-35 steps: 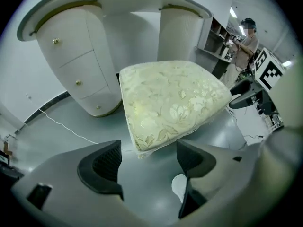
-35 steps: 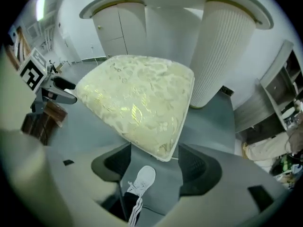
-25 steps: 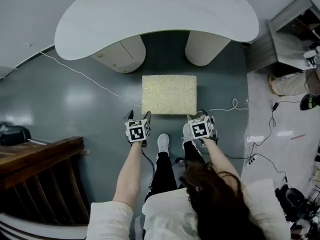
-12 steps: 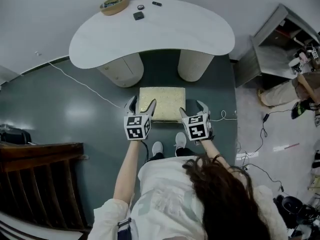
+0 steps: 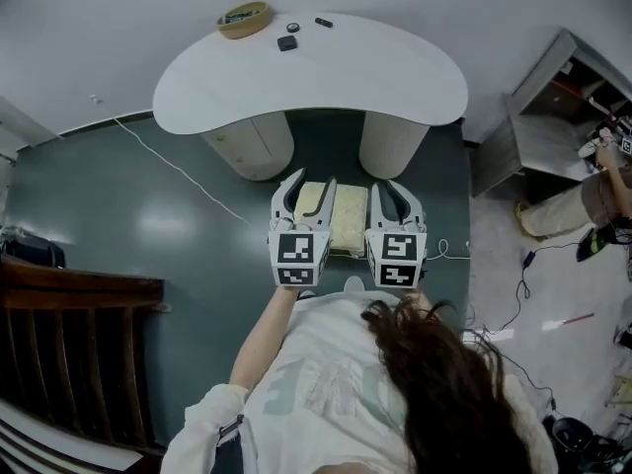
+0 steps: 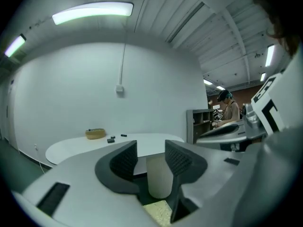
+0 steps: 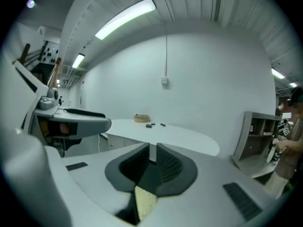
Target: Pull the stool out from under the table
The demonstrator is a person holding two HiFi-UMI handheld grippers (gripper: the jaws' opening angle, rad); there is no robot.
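Both grippers have lifted off the stool (image 5: 348,220), which stands clear of the table (image 5: 395,67), just before its pedestals (image 5: 388,144). Left gripper (image 5: 308,186) jaws have just been closing to a moderate gap, empty; right gripper (image 5: 395,190) jaws almost together, empty. Bowl (image 5: 243,18) on the table's far edge

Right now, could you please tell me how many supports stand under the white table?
2: a drawer pedestal under the left end of the table and a ribbed column under its right end. The top may hide more.
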